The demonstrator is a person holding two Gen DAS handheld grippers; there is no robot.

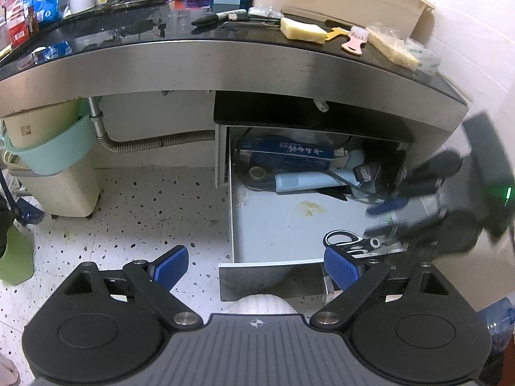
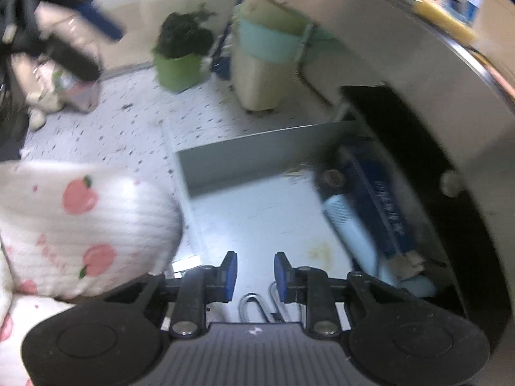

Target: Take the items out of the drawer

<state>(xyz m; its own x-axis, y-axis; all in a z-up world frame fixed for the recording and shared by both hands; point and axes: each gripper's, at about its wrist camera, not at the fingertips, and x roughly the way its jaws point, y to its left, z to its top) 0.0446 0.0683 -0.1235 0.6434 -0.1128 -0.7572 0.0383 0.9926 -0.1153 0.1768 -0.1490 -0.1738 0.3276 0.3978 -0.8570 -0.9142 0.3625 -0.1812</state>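
Note:
The drawer (image 1: 289, 222) under the counter stands pulled out. In it lie black-handled scissors (image 1: 347, 239) at the front right, a light-blue comb (image 1: 309, 181) and a dark-blue box (image 1: 286, 154) at the back. My left gripper (image 1: 256, 268) is open and empty, in front of the drawer's front panel. My right gripper (image 2: 255, 276) is partly open and empty, over the drawer's front right, just above the scissors' handles (image 2: 257, 305). It shows blurred in the left wrist view (image 1: 383, 218). The comb (image 2: 351, 234) and box (image 2: 383, 206) also show in the right wrist view.
The black counter (image 1: 145, 38) holds a yellow sponge (image 1: 302, 30), a marker (image 1: 219, 17), brushes and bottles. A cream bin with a teal basket (image 1: 54, 160) stands left of the drawer on the speckled floor (image 1: 145, 212). A green bin (image 2: 178, 67) and my peach-print knee (image 2: 83, 225) are nearby.

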